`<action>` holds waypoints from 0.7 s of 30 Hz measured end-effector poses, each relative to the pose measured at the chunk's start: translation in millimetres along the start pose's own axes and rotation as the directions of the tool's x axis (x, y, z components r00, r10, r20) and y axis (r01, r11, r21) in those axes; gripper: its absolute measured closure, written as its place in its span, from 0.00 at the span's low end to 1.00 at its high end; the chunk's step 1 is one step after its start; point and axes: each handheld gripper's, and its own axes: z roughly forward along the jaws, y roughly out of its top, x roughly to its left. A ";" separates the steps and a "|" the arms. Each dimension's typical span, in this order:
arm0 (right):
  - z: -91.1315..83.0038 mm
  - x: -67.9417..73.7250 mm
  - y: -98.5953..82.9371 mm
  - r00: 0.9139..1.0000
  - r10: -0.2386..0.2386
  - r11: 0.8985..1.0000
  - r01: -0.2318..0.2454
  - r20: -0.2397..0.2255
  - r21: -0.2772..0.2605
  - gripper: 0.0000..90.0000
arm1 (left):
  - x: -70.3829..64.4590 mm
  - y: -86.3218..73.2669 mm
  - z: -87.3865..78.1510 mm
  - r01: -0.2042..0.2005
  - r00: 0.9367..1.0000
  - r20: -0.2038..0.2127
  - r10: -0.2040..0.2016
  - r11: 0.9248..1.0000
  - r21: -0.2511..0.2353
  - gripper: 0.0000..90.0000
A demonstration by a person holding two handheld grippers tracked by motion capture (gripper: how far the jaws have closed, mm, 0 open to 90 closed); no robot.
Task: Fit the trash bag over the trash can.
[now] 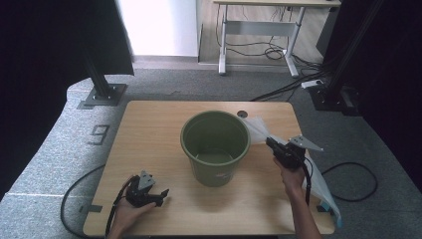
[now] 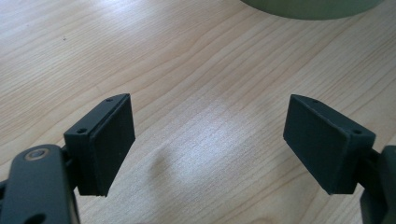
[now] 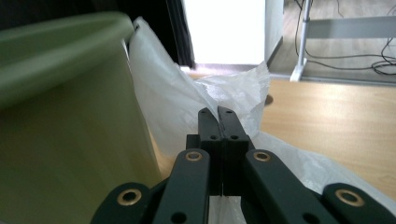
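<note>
On table (image 1: 149, 129): 1 bin (image 1: 215, 147), 1 bag (image 1: 259, 128).

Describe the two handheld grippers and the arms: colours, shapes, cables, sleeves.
Both the left gripper and the right gripper are black, each topped by a grey three-cornered plate and trailing a black cable. The left gripper's flat rectangular pads sit on linkage arms with brass-coloured pivot rings; the right gripper's view shows the same rings. No sleeves cover the forearms in the high view.
</note>
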 end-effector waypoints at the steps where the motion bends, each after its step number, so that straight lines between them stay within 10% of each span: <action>1: -4.6 1.8 6.1 1.000 0.004 1.000 -0.004 0.000 -0.012 0.99 | -0.1 0.1 0.1 0.000 1.000 0.001 0.000 1.000 -0.001 0.18; 21: -47.1 41.2 90.5 0.997 -0.080 0.973 0.081 0.013 -0.218 0.99 | -3.3 0.8 3.5 0.007 1.000 0.008 -0.007 1.000 0.010 0.18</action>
